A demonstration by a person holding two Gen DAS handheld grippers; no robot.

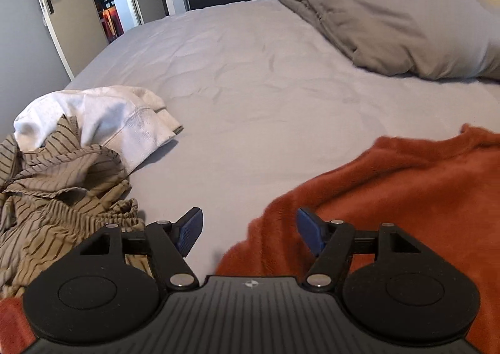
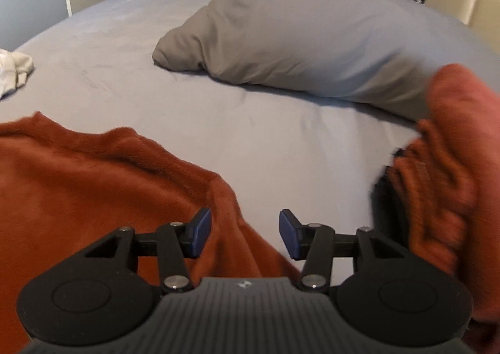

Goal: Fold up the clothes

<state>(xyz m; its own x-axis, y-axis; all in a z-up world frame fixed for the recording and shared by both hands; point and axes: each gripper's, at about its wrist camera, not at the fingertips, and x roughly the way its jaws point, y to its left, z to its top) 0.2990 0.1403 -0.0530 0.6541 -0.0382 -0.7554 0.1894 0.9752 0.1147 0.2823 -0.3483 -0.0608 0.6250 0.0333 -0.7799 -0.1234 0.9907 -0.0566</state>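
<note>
A rust-orange fleece garment [image 1: 406, 191] lies spread on the grey bed sheet [image 1: 250, 78]. My left gripper [image 1: 248, 229] is open and empty, just above the garment's left edge. In the right wrist view the same garment [image 2: 93, 179] lies at the left, and a bunched orange part [image 2: 453, 160] rises at the right edge, blurred. My right gripper [image 2: 245, 230] is open and empty over the garment's right edge and the sheet [image 2: 281, 141].
A striped beige garment [image 1: 59, 197] and a white garment [image 1: 103, 116] lie heaped at the bed's left side. Grey pillows [image 1: 390, 19] lie at the far right, also in the right wrist view [image 2: 297, 38]. A door [image 1: 62, 0] stands open beyond the bed.
</note>
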